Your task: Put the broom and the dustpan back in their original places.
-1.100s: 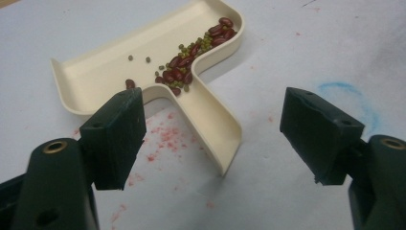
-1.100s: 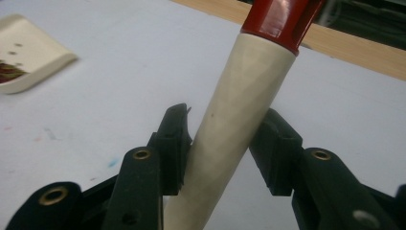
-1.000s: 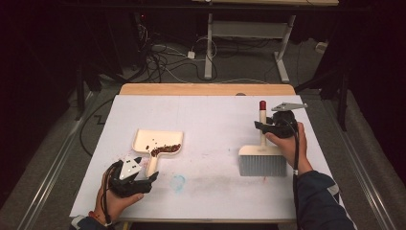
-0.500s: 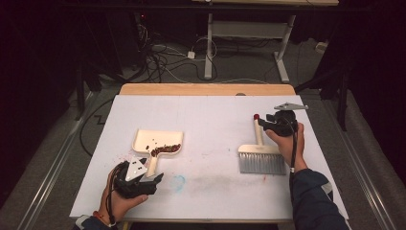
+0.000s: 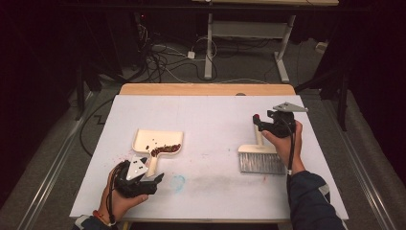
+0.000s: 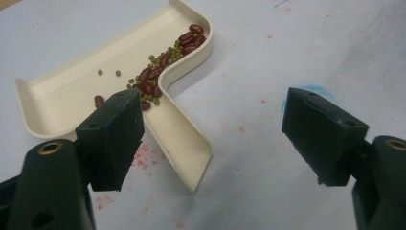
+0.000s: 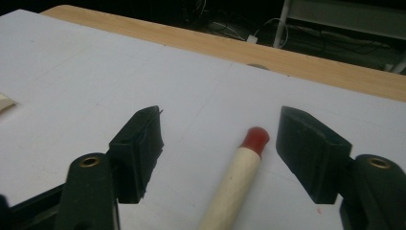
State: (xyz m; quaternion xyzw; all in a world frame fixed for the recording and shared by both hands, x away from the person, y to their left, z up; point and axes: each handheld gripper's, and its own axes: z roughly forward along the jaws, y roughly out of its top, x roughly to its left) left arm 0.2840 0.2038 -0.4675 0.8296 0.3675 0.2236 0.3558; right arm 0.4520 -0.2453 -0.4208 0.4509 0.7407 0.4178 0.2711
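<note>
Resting on the white sheet [image 5: 210,124], a cream plastic dustpan [image 6: 95,81] holds glossy red and green beans [image 6: 163,62]. I see my left gripper [image 6: 210,129] spread wide, empty, astride its handle. Right of the dustpan, my right gripper [image 7: 218,139] gapes around the hand brush [image 5: 262,158], whose red-tipped wooden handle [image 7: 239,177] is cut off below.

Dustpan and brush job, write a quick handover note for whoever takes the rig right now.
Left tongs: open, holding nothing, at the dustpan handle's end.
Right tongs: open, either side of the brush handle's red tip, not gripping it.
The brush lies flat on the white sheet.
Done: red and green beans sit in the dustpan.
Left: probably emptying the pan; no bin is visible. Faint stains mark the sheet.
</note>
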